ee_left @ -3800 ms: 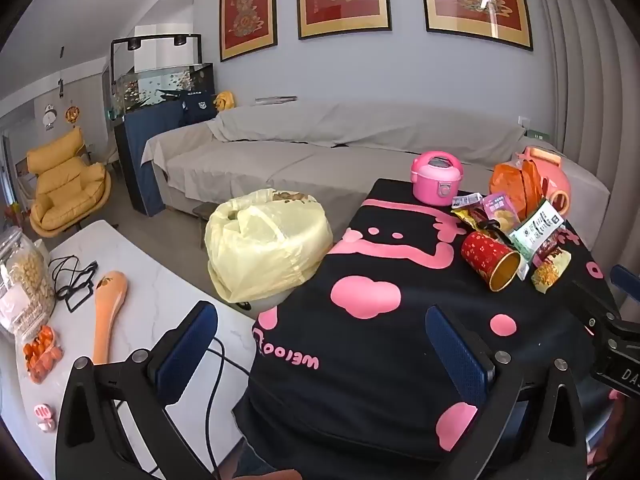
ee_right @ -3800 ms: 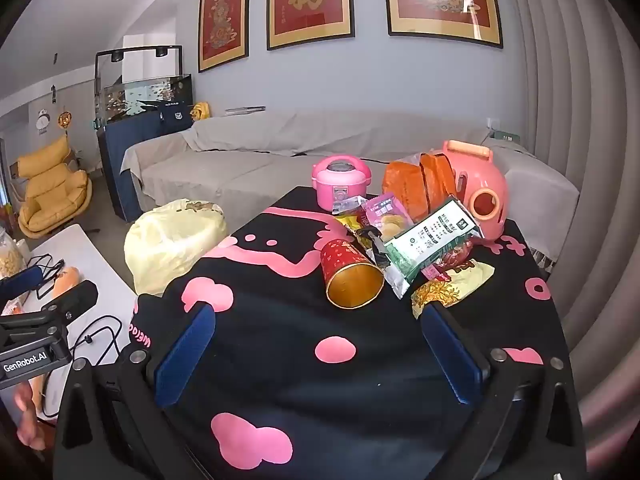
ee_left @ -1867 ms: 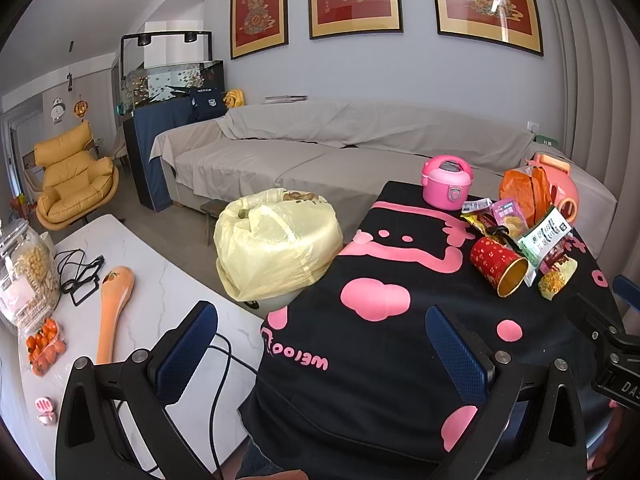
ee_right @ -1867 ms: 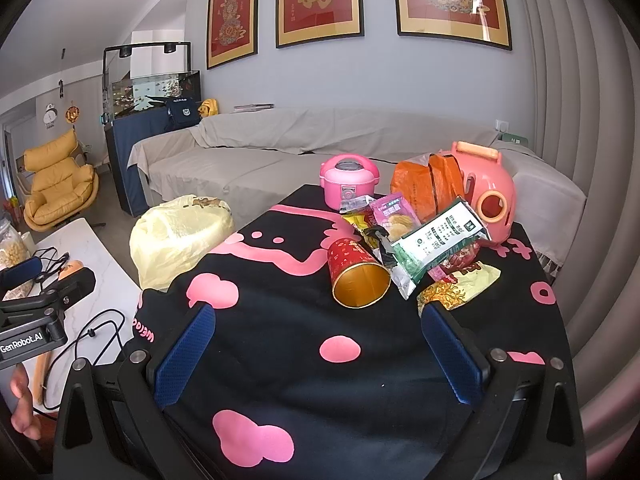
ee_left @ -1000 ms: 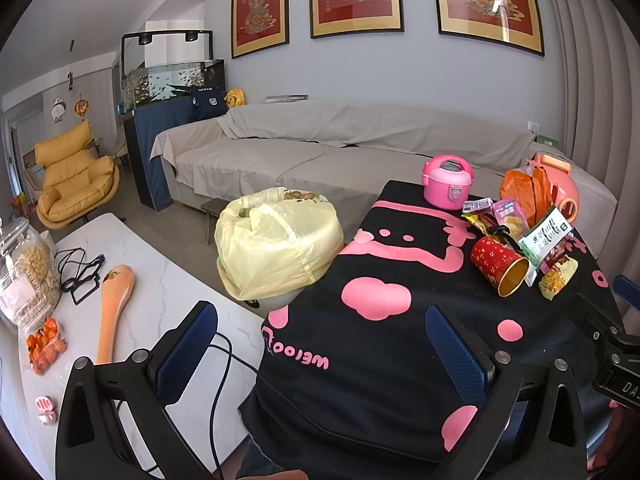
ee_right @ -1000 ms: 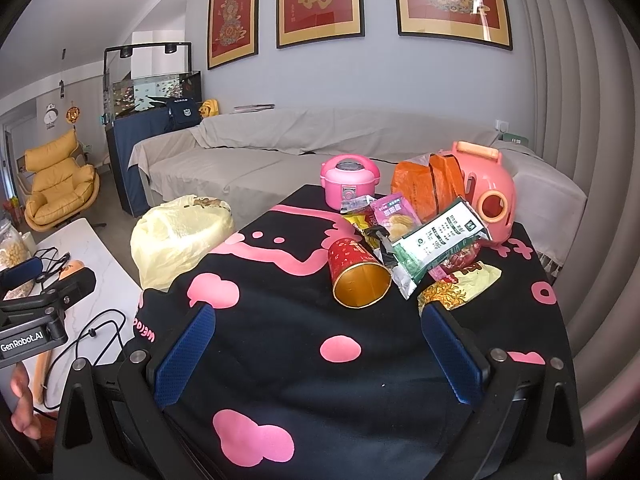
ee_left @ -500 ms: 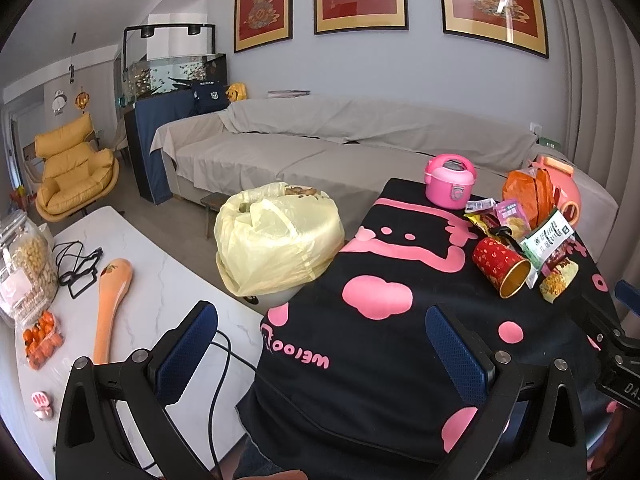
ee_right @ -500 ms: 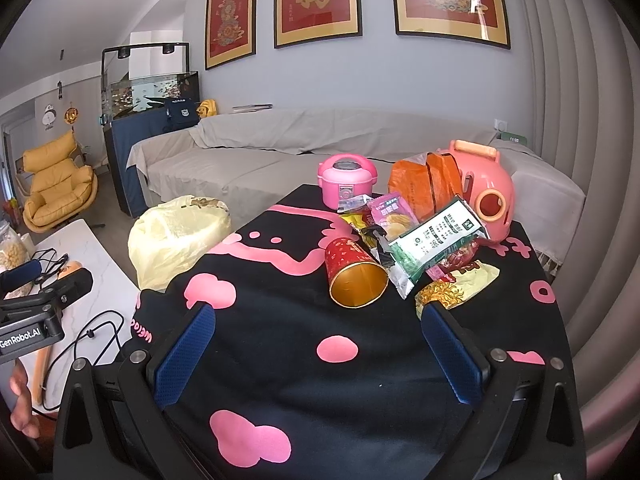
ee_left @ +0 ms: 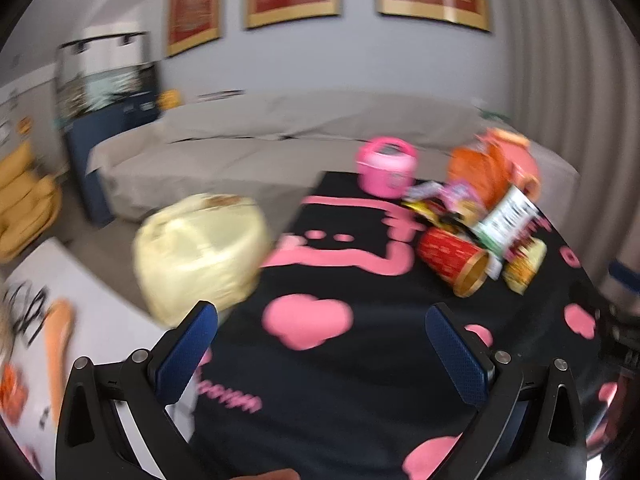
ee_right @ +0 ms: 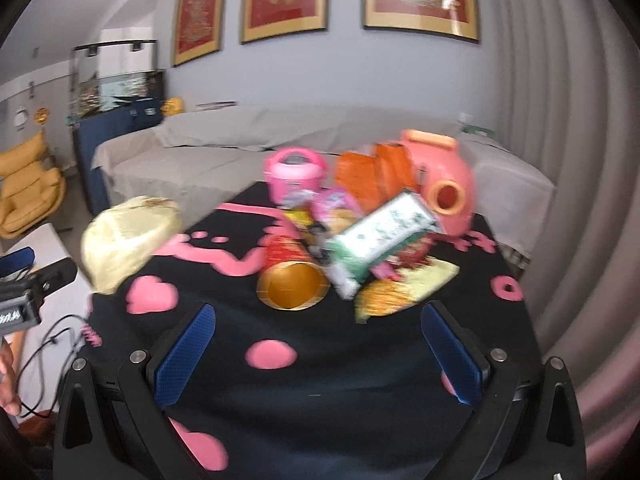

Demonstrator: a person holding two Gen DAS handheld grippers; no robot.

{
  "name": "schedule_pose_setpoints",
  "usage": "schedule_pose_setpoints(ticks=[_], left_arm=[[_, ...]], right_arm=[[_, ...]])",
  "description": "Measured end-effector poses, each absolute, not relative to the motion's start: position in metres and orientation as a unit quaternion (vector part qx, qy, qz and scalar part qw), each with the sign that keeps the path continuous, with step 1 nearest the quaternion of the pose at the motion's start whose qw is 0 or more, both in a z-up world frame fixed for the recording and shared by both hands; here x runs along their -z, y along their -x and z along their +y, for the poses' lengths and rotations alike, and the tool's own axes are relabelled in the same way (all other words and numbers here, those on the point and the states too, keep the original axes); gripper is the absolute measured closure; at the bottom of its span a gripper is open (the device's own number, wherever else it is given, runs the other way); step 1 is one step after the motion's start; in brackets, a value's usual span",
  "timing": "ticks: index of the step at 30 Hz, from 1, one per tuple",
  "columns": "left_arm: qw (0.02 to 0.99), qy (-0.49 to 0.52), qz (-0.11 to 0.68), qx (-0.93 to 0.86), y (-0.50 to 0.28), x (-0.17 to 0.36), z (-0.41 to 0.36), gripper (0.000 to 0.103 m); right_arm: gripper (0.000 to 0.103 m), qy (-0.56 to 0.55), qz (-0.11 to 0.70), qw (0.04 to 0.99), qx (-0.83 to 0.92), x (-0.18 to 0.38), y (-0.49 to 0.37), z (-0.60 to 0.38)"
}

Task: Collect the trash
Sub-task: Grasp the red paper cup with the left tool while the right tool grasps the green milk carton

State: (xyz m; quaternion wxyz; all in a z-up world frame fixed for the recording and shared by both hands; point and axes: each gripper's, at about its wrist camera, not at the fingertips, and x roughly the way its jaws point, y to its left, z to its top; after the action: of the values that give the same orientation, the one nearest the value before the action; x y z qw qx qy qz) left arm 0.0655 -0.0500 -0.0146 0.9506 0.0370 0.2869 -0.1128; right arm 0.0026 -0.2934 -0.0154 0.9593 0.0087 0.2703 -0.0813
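Nearest the lens, both the right gripper [ee_right: 318,344] and left gripper [ee_left: 320,344] are spread wide, holding nothing. Beyond lies the red cup [ee_right: 294,276] on its side among wrappers [ee_right: 380,236]; a yellow bag [ee_left: 200,248] sits left, contents blurred.

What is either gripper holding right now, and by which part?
Nothing. The left gripper and right gripper are both open and empty above the black cloth, short of the red cup.

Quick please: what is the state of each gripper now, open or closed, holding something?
Left gripper: open, holding nothing.
Right gripper: open, holding nothing.
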Motion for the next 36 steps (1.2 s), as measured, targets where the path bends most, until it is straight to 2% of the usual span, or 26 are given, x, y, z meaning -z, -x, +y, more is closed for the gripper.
schedule_pose_setpoints(ticks=[5, 14, 26, 36], left_arm=[[0.928, -0.043, 0.315, 0.194, -0.109, 0.029, -0.108, 0.000], [0.892, 0.027, 0.366, 0.264, -0.182, 0.052, -0.180, 0.000], [0.861, 0.078, 0.428, 0.263, -0.230, 0.085, -0.184, 0.000], [0.838, 0.114, 0.457, 0.277, -0.236, 0.101, -0.183, 0.003]], right_arm=[[0.001, -0.037, 0.291, 0.946, 0.136, 0.028, -0.013, -0.347], [0.001, -0.060, 0.316, 0.928, 0.188, 0.049, -0.027, -0.403], [0.001, -0.064, 0.328, 0.922, 0.197, 0.060, -0.050, -0.416], [0.001, -0.070, 0.335, 0.916, 0.208, 0.069, -0.052, -0.423]])
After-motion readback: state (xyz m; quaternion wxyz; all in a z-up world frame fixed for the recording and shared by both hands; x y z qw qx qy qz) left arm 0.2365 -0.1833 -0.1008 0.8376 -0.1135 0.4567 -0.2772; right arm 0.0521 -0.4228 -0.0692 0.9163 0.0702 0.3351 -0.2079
